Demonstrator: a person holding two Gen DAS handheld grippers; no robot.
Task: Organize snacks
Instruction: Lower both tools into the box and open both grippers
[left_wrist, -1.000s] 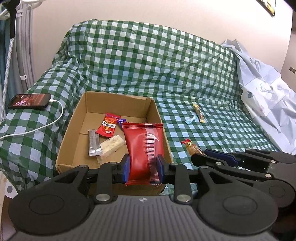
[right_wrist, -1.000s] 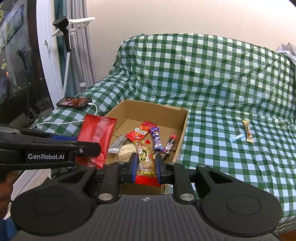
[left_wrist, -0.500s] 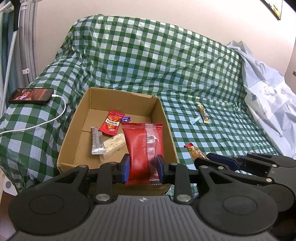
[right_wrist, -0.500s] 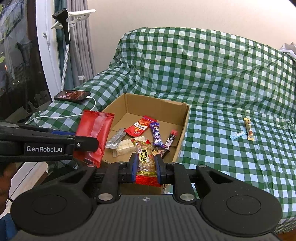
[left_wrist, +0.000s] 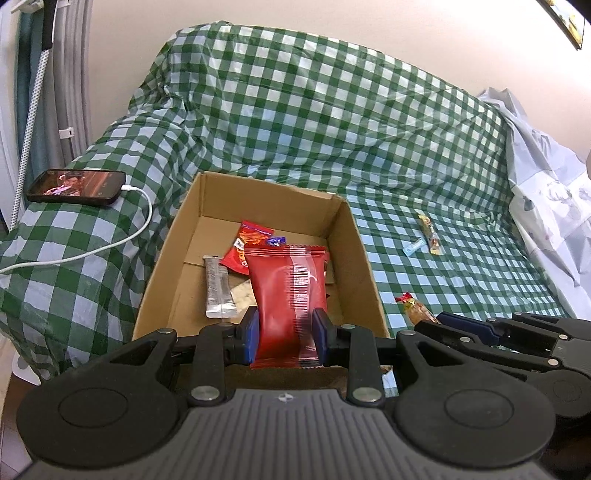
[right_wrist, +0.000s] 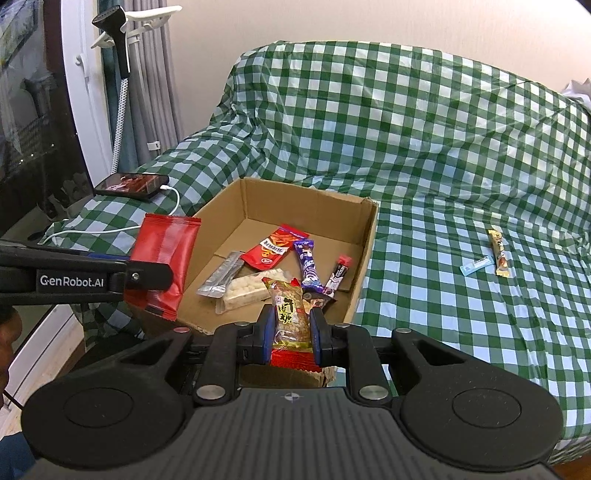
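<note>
My left gripper (left_wrist: 285, 334) is shut on a large red snack packet (left_wrist: 290, 295) and holds it upright over the near edge of the open cardboard box (left_wrist: 173, 258). The packet also shows in the right wrist view (right_wrist: 164, 258). My right gripper (right_wrist: 292, 338) is shut on a small yellow-brown candy packet with a red end (right_wrist: 290, 315), above the box's near right corner (right_wrist: 364, 266). The box holds a silver bar (right_wrist: 221, 277), a white puffed bar (right_wrist: 251, 291), a red packet (right_wrist: 275, 249), a purple bar (right_wrist: 308, 267) and a small dark stick (right_wrist: 338, 275).
Two snacks lie on the green checked couch cover to the right: a yellow bar (right_wrist: 498, 253) and a pale blue stick (right_wrist: 476, 265). A phone (left_wrist: 75, 186) with a white cable (left_wrist: 92, 247) lies on the left armrest. A white sheet (left_wrist: 546, 206) covers the far right.
Both grippers have moved closer to the box with their packets still held. The box now looks larger in both views.
</note>
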